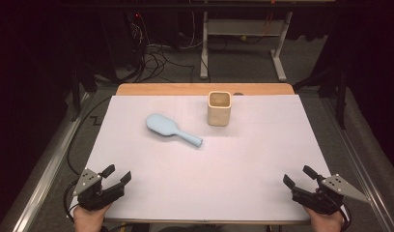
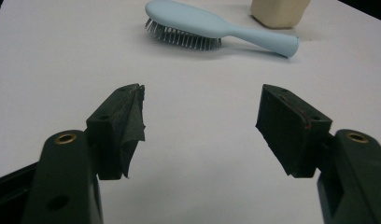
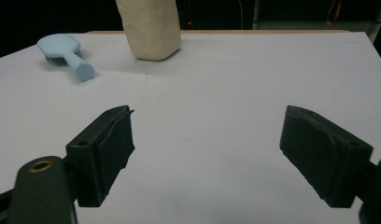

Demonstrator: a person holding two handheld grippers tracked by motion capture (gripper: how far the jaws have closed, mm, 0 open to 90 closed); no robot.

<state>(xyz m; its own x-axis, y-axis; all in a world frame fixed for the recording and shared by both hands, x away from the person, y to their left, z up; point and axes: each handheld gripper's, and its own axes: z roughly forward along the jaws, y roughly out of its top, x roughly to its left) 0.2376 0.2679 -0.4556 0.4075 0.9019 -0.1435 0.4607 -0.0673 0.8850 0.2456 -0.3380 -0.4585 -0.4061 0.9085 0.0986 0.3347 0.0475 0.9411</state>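
Light, rigid plastic hairbrush [image 1: 173, 129], handle toward four o'clock, best gripped at that slim handle; left gripper [image 1: 117, 177] and right gripper [image 1: 297, 177] both wide open, empty

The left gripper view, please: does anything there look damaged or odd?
Yes: on the left hand-held gripper, the black lining of one pad has peeled loose and hangs torn. The hairbrush lies bristles-down, undamaged.
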